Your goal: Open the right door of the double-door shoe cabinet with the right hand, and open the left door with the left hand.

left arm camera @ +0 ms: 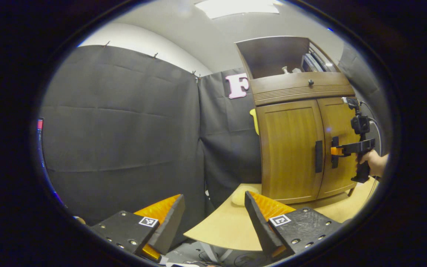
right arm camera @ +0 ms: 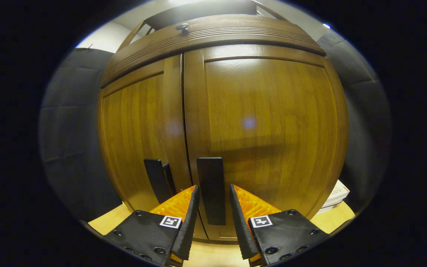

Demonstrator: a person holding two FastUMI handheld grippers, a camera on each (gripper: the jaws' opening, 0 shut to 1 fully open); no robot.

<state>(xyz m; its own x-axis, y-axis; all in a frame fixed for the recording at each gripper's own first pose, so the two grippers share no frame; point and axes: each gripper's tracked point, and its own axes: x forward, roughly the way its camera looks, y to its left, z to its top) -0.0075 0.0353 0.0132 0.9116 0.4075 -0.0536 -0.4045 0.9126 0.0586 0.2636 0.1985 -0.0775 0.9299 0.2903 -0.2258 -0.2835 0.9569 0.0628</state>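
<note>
The wooden shoe cabinet (left arm camera: 302, 122) stands on a table with both doors closed. In the right gripper view the right door's dark handle (right arm camera: 210, 189) sits between the fingers of my right gripper (right arm camera: 212, 191). A thin gap shows on its right side, so the gripper is open around it. The left door's handle (right arm camera: 157, 180) is just to its left. In the left gripper view a hand (left arm camera: 374, 163) holds that right gripper (left arm camera: 337, 151) at the right handle (left arm camera: 334, 152), beside the left handle (left arm camera: 319, 156). My left gripper (left arm camera: 213, 213) is open and empty, well short of the cabinet.
The cabinet rests on a light wooden table (left arm camera: 228, 226) whose near edge lies under my left gripper. A pale yellow lump (left arm camera: 244, 194) lies by the cabinet's left foot. A white box (right arm camera: 335, 195) sits at its right. Above the doors is a drawer knob (left arm camera: 310, 82).
</note>
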